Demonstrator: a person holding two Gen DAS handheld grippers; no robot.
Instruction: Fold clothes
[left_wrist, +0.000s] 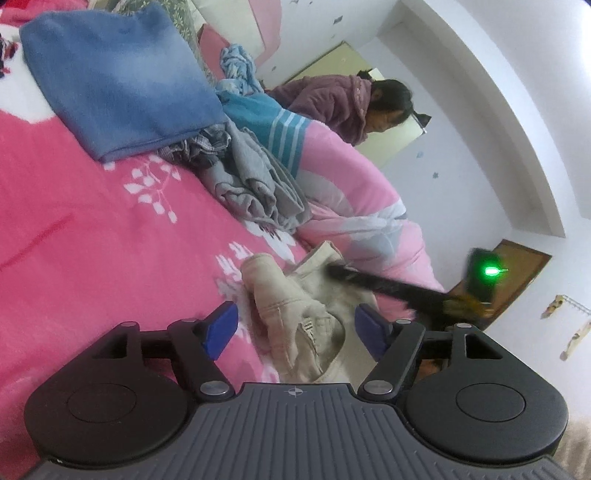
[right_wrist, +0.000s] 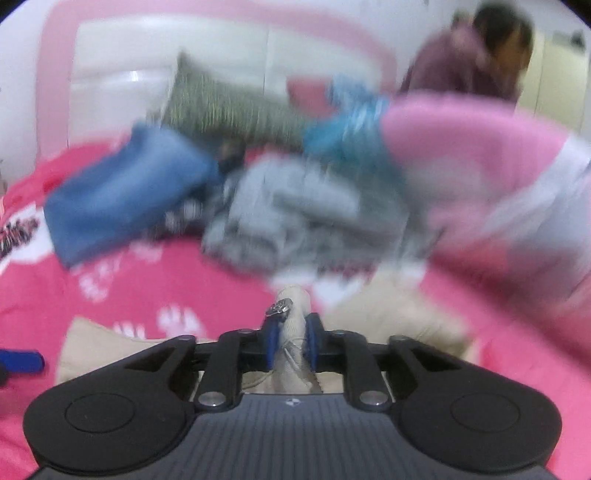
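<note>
Right wrist view: right tongs (right_wrist: 290, 341) pinch beige garment (right_wrist: 295, 332) fold; left tongs (left_wrist: 295, 328) spread around it on pink bedspread (left_wrist: 92, 221).

On the bed blanket (left_wrist: 92, 229) the beige garment (left_wrist: 295, 332) lies nearest, between the left gripper's (left_wrist: 295, 332) spread jaws, with the crumpled grey clothes (left_wrist: 255, 188) behind it, the folded towel (left_wrist: 114, 77) to their left, and a person (left_wrist: 343, 103) beyond the quilt (left_wrist: 354, 199) at right.
</note>
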